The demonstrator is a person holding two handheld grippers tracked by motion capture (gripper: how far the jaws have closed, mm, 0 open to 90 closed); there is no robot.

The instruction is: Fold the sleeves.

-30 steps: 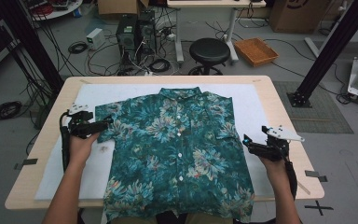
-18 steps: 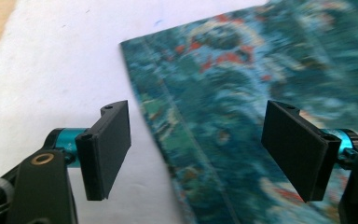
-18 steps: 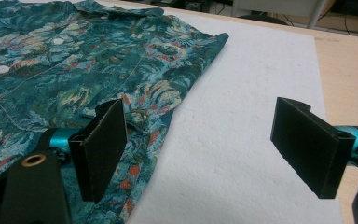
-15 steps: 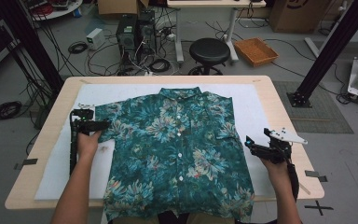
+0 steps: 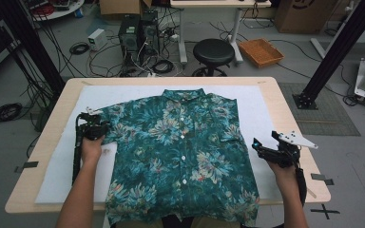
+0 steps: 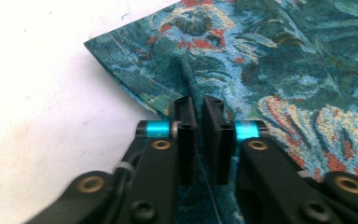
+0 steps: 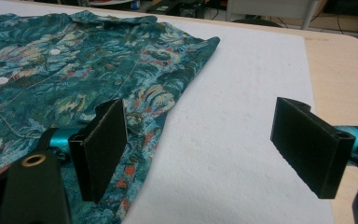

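White padding (image 5: 275, 114) covers the bench (image 5: 294, 102). Left tongs (image 6: 199, 105) have just closed, pinching the floral shirt (image 5: 180, 152) sleeve; right tongs (image 7: 200, 144) stand wide, holding nothing.

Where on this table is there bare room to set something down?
Bare white mat lies right of the shirt, between its sleeve and the right gripper; a narrower strip runs behind the collar. The left side is crowded: the left gripper pinches the sleeve.

Even bright overhead light, soft shadows, slightly blurred close-ups.
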